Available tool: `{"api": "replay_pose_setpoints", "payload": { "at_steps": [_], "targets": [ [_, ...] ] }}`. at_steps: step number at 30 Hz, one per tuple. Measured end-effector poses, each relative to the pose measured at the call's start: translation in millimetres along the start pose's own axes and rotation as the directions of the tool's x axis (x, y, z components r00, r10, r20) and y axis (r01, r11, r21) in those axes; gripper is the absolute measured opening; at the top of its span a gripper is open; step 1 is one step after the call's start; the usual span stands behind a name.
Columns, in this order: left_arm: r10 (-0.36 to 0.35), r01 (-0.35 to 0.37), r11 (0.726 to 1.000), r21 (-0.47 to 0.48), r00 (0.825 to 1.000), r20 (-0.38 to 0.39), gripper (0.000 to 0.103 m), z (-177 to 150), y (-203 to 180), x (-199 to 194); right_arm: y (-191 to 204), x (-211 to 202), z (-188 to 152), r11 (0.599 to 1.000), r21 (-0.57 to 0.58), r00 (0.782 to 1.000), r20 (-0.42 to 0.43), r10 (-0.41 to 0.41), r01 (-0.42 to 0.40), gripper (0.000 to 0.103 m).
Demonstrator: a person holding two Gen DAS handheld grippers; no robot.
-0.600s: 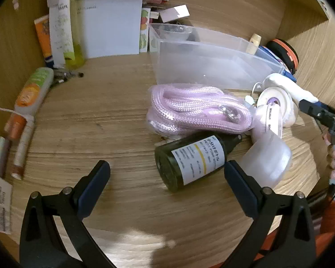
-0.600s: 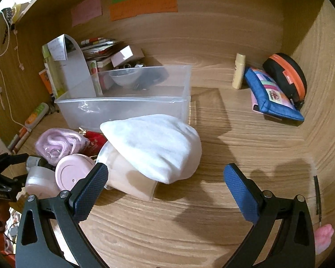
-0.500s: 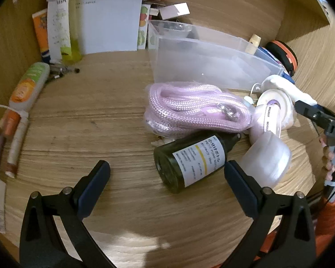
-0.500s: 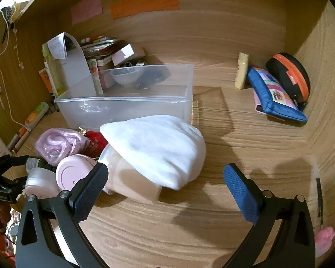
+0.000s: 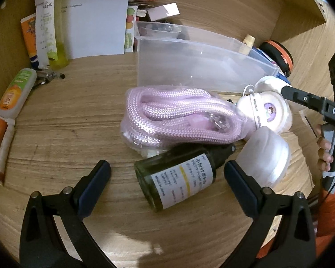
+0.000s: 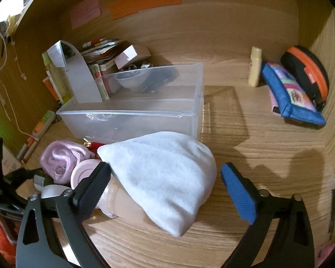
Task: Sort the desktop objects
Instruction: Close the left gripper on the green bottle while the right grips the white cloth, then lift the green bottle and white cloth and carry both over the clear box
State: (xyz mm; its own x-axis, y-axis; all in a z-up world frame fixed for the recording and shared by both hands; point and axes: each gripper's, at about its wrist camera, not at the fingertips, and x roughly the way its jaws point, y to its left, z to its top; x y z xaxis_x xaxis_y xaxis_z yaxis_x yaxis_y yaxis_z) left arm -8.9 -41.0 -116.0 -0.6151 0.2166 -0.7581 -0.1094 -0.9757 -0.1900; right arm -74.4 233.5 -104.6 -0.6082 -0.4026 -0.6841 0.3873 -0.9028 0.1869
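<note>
Dark glass bottle [image 5: 176,176] lying near-centre btwn wide-open, empty left gripper [image 5: 167,178]: rigid, slick, prob breakable; pinch across labelled body. Right gripper [image 6: 165,181] wide open, empty, straddling soft white pouch [image 6: 165,178].

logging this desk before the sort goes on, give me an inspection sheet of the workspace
surface: wooden desk, crowded at the middle and back
job's things: dark bottle on its side; pink rope bagged; white pouch; clear bin
clutter: tubes at left; blue pouch by the right wall
grippers: left gripper open around the bottle; right gripper open around the white pouch
cables: white cord on the left wall
surroundings: sticky notes on the back wall
</note>
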Motion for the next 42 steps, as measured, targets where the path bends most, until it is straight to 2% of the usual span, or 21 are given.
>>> {"api": "replay_pose_setpoints", "payload": {
  "at_steps": [5, 7, 8, 9, 13, 17, 27, 37, 42],
  "targets": [
    [-0.019, 0.019, 1.000, -0.005, 1.000, 0.017, 0.084, -1.6, 0.0, -3.3, -4.9, 4.4, 1.8, 0.996, 0.054, 0.998, -0.008, 0.065, -0.065, 0.079],
    [-0.019, 0.019, 1.000, -0.007, 1.000, 0.024, 0.081, -1.4, -0.3, -3.4, -3.0, 3.1, 1.8, 0.996, 0.050, 0.997, -0.001, 0.073, -0.073, 0.070],
    [-0.022, 0.022, 1.000, -0.008, 0.999, 0.028, 0.075, -1.2, 0.0, -3.7, -1.6, 1.2, 1.8, 0.997, 0.043, 0.998, 0.008, 0.062, -0.062, 0.058],
    [-0.033, 0.033, 0.999, -0.009, 0.999, 0.030, 0.072, -0.7, 0.3, -3.9, -0.5, 0.6, 2.2, 0.999, 0.031, 0.999, 0.010, 0.045, -0.045, 0.053],
    [-0.031, 0.032, 0.999, -0.019, 0.999, 0.043, 0.071, -1.2, 0.1, -4.1, -3.1, -3.3, 0.4, 0.999, 0.024, 0.999, 0.022, 0.040, -0.040, 0.042],
    [-0.032, 0.034, 0.999, -0.023, 0.998, 0.060, 0.064, -3.1, 1.3, -11.2, -2.7, -12.3, -1.4, 0.999, 0.018, 0.998, 0.043, 0.038, -0.039, 0.031],
    [-0.013, 0.015, 1.000, -0.017, 0.991, 0.130, 0.064, -3.9, 1.1, -37.0, -0.8, -32.7, -3.6, 0.998, 0.020, 0.995, 0.087, 0.050, -0.052, 0.027],
    [-0.059, 0.063, 0.998, -0.012, 0.976, 0.210, 0.064, 5.7, -5.9, -61.8, 0.0, -60.3, 3.3, 0.995, 0.030, 0.985, 0.151, 0.085, -0.091, 0.027],
    [-0.068, 0.073, 0.997, -0.014, 0.972, 0.227, 0.064, 14.0, -10.4, -64.8, 2.8, -70.1, 8.5, 0.994, 0.021, 0.979, 0.180, 0.097, -0.103, 0.027]
  ]
}}
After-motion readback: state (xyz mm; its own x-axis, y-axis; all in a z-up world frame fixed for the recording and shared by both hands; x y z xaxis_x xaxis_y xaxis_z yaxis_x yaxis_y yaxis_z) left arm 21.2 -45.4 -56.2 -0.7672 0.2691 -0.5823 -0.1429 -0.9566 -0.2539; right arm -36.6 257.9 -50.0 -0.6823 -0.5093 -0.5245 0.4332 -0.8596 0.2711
